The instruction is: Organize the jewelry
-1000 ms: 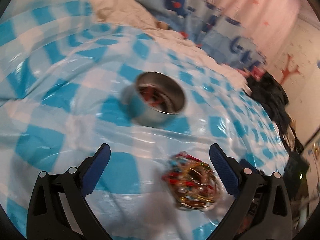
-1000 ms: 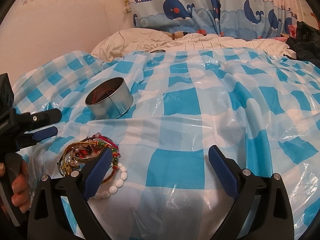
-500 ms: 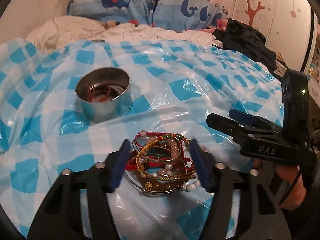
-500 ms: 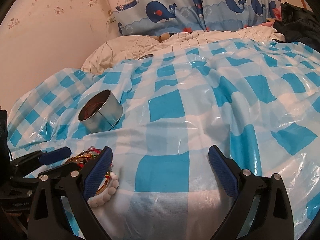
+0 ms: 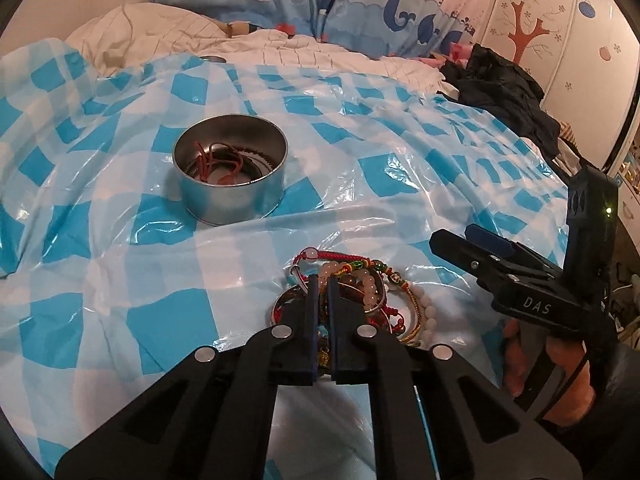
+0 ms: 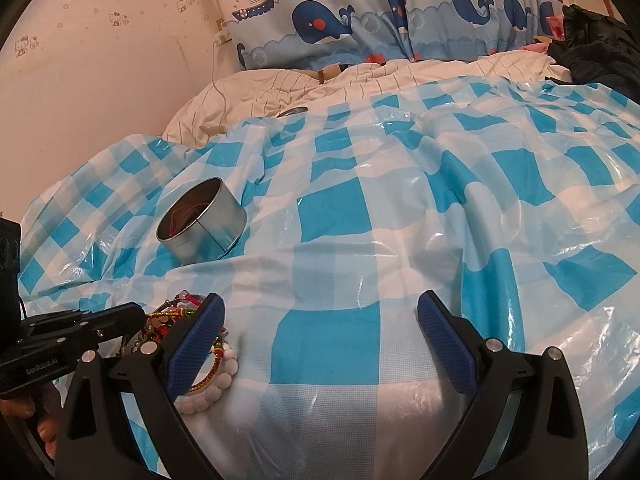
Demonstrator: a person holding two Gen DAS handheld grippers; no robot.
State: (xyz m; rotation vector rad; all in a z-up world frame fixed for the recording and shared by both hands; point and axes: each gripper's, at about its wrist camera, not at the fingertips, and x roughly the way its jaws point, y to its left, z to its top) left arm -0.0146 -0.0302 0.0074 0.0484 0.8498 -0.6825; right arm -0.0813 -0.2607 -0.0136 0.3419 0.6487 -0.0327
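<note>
A pile of bead and cord bracelets [image 5: 360, 292] lies on the blue-and-white checked plastic sheet [image 5: 120, 320]. My left gripper [image 5: 323, 280] is down in the pile with its jaws nearly closed on a bracelet; which one is hidden by the fingers. A round metal tin [image 5: 231, 168] holding a red cord stands beyond the pile. In the right wrist view, the pile [image 6: 192, 344] is at lower left beside my open, empty right gripper [image 6: 320, 320], and the tin [image 6: 202, 220] stands farther left. The right gripper also shows in the left wrist view [image 5: 480, 248].
A cream pillow [image 6: 300, 88] and a whale-print cushion [image 6: 360, 20] lie at the head of the bed. Dark clothing [image 5: 508, 88] is heaped at the right edge. A small metal lid [image 6: 294, 111] lies at the sheet's far edge.
My left gripper swung over the bracelet pile, lowered into it and closed from wide open to nearly shut. The right gripper stayed open and shifted slightly.
</note>
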